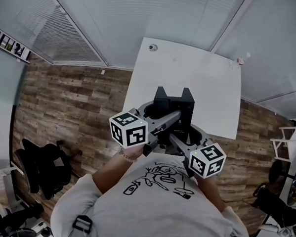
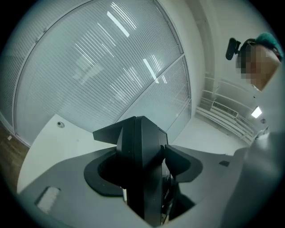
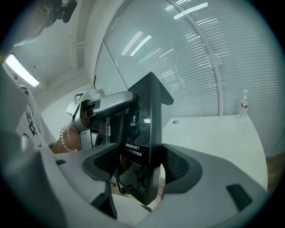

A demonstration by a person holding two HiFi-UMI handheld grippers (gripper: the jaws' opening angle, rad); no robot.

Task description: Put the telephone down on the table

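Light: cool, even, through blinds (image 2: 89,80)
Glare: bright streaks across them
Edges: fisheye curve, dark corners
Focus: nearest parts soft

telephone (image 3: 149,133) label print too small to read, table (image 1: 185,69) near edge partly hidden behind telephone

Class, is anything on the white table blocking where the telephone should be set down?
Nothing visible does. The telephone is above the near edge of the table, whose top is bare there; only a bottle and a round fitting sit at its far corners.
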